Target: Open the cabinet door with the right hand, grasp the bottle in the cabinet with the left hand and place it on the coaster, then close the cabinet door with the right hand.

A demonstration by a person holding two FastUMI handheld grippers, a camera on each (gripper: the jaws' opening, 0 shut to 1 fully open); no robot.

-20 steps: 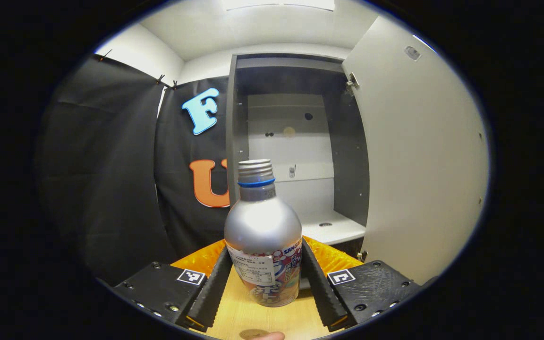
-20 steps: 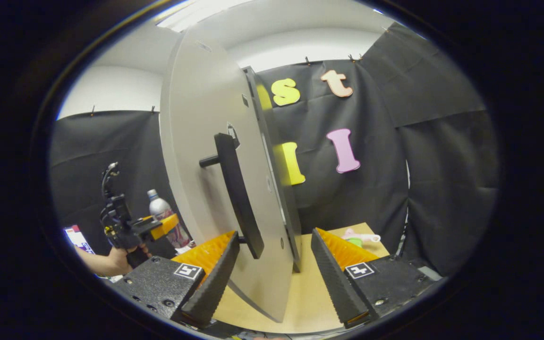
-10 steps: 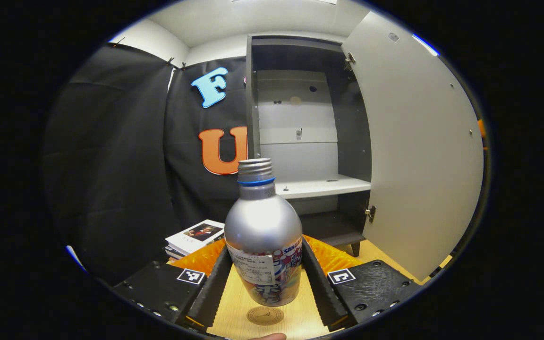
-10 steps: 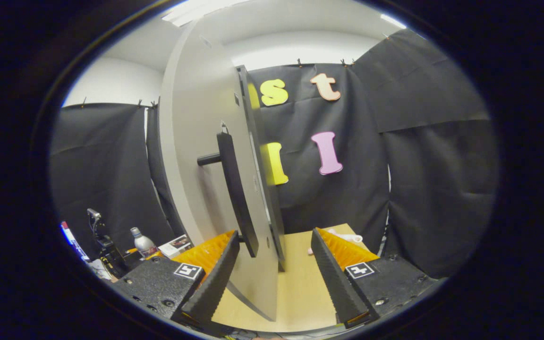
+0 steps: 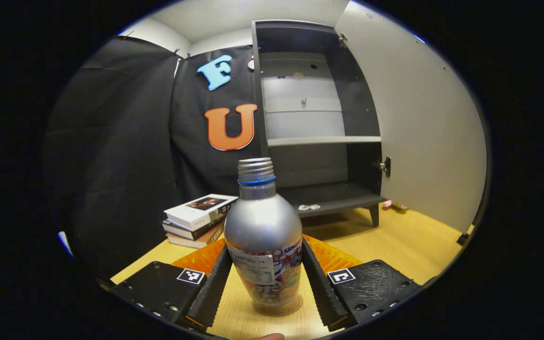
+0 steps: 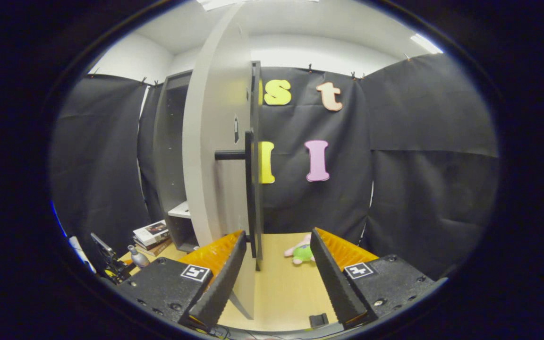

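In the left gripper view the bottle stands upright on the coaster, which is mostly hidden under its base near the tabletop's front edge. The left tongs are clamped on the bottle's sides. Half a second ago the bottle hung above the coaster; now it touches. The right tongs are apart, flanking the edge of the open cabinet door; its handle now appears edge-on.
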